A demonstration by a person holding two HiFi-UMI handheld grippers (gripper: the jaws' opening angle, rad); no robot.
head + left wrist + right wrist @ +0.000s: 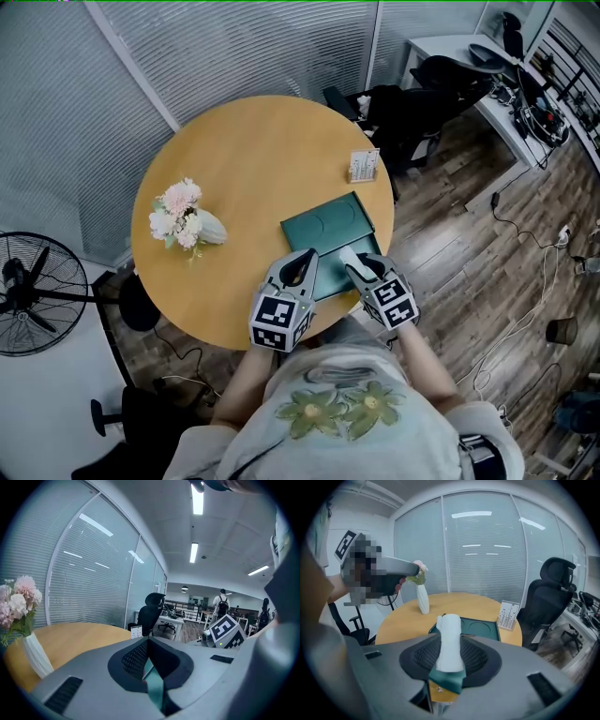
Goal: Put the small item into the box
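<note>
Head view: two grippers meet at one green box [328,223] on a round table [253,150]. The left gripper [305,257] clamps the box's near edge. The right gripper [352,263] grasps one small white item [449,641] just above the box. One flower vase [208,228] stands well apart.

Small item [449,641]: white, soft-looking roll, pinched between pads of right gripper [451,662], long axis running out past jaw tips. It hangs over near half of box [328,225], right side. Box: dark teal, flat, lying open on round table's near-right part, circular recess in far panel. Near-left edge, thin teal strip, clamped in left gripper [149,667].
</note>
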